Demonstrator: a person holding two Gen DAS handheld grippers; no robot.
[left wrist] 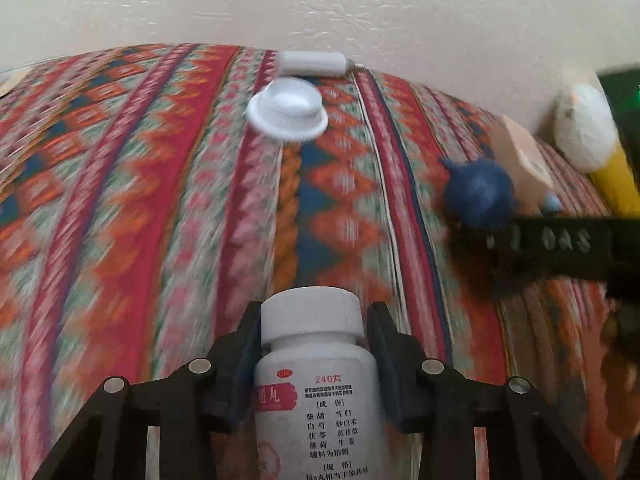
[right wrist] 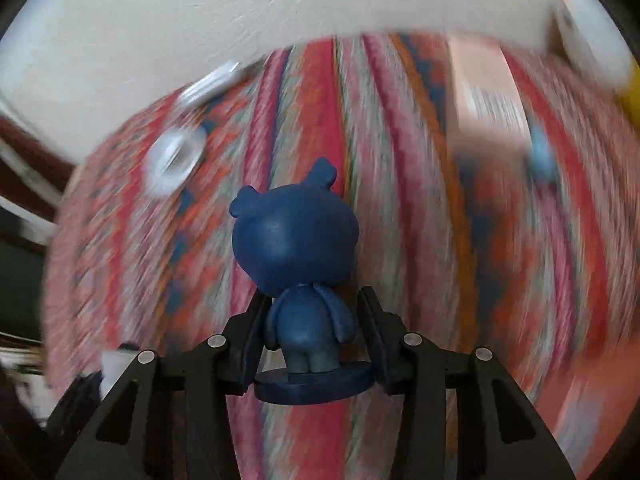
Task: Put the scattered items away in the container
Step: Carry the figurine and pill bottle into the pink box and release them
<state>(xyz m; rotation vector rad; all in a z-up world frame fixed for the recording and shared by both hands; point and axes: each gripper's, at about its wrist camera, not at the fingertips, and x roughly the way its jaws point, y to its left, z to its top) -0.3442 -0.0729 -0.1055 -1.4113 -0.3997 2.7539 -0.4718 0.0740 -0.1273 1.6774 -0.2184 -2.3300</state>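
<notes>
Left claw [left wrist: 314, 344] clamped on white pill bottle [left wrist: 316, 380], lower part cut off by frame edge. Right claw [right wrist: 310, 340] closed on blue figurine [right wrist: 298, 256], above patterned cloth [left wrist: 160, 200]. Far off: white lid [left wrist: 287, 111], white tube [left wrist: 312, 63] by wall. At right, blurred box [left wrist: 520, 160]; container hard to make out.

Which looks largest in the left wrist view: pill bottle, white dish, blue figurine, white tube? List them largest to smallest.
1. pill bottle, though it is nearest the camera, held in the left hand-held gripper, so its lead is unsure.
2. white dish and blue figurine look alike.
3. white tube, farthest away.
</notes>
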